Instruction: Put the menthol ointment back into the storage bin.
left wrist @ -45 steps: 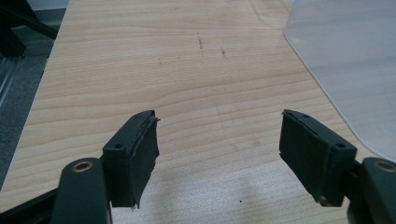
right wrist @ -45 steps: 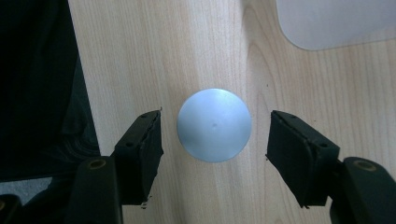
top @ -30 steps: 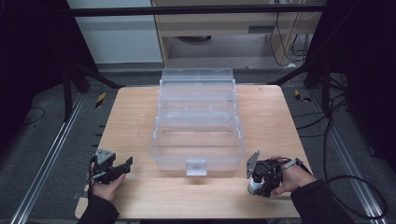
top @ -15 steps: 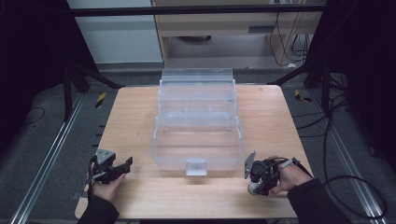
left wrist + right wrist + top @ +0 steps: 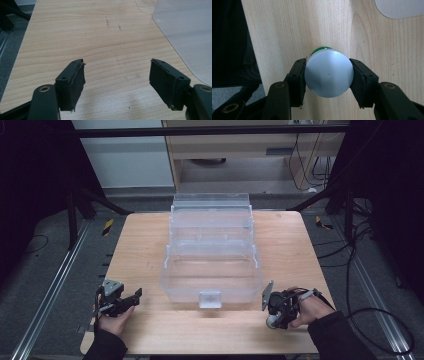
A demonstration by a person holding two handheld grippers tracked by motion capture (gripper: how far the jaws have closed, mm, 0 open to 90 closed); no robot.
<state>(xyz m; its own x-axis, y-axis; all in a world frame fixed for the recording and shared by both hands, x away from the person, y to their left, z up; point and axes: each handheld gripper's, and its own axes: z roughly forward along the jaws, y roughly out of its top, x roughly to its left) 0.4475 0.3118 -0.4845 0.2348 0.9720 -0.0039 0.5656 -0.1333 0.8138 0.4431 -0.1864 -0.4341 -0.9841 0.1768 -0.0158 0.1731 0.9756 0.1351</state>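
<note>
- One wooden table (image 5: 150, 240) sits in the middle, with dark floor all around it.
- One clear box (image 5: 212, 255) stands in the middle of the table. It is open, with see-through trays stepping up toward the far side. I count three steps, but the clear plastic makes that hard to be sure of.
- The box has one small latch (image 5: 209, 298) on its near wall.
- One left gripper (image 5: 122, 301) is near the table's near left corner, held in a hand (image 5: 114, 321). It is well apart from the box.
- In the left gripper view its two jaws stand wide apart with nothing between them. Bare wood lies under them, and a corner of the clear box (image 5: 185, 37) shows at the far right.
- One right gripper (image 5: 278, 311) is near the table's near right side, held in the other hand (image 5: 310, 309). It sits just beside the box's near right corner, not touching it.
- In the right gripper view the two jaws press on both sides of one bottle (image 5: 328, 73). Its round pale grey end faces the camera and a bit of green shows behind it.
- The bottle is above the wood, close to the table's near edge.
- A rounded bit of the clear box (image 5: 399, 8) shows at the top right of that view.
- Two thin scratch marks (image 5: 107, 21) are on the wood, far from the left gripper.
- Cables (image 5: 370, 315) lie on the floor at the right.
- Two black and yellow stripe marks (image 5: 107, 226) lie on the floor, one left and one right of the table.
</note>
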